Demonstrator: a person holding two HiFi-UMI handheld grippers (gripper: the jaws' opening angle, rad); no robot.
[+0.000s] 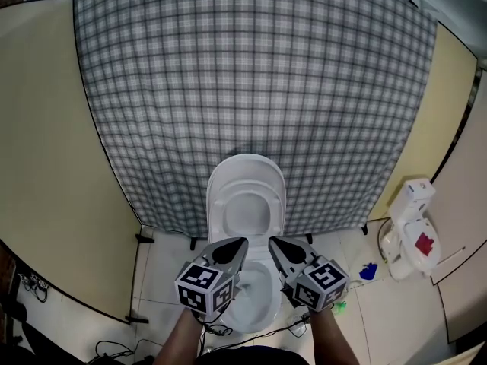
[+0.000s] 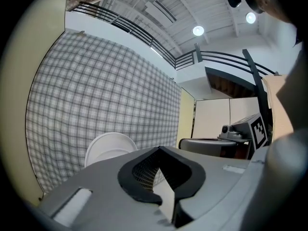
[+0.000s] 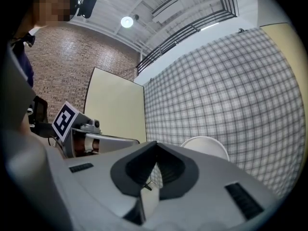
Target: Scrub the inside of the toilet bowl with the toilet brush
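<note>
1. Okay, head count first: one toilet, with its lid [image 1: 246, 175] flipped up against one checked curtain [image 1: 251, 74], and the toilet bowl [image 1: 266, 318] sits right under the two grippers at the bottom middle of the head view.
2. Left gripper [image 1: 243, 241] and right gripper [image 1: 272, 242] hover side by side over the bowl, close but not touching. Each carries one marker cube.
3. Both have their jaws pinched together at the tips with nothing between them. You get that best from the left gripper [image 2: 160, 148] and right gripper [image 3: 155, 143] in their own views.
4. Only the head view shows the floor stuff: a white thing with a red patch [image 1: 412, 233] off to the right, a small blue thing [image 1: 368, 271] near it, and cables [image 1: 114, 350] at the lower left.
5. Only the gripper views show the ceiling: two lit lamps in the left one and one in the right. A brick wall [image 3: 62, 61] shows up in the right one too.
6. Each gripper view catches the lid [image 2: 108, 146] [image 3: 207, 146], but not the bowl.
</note>
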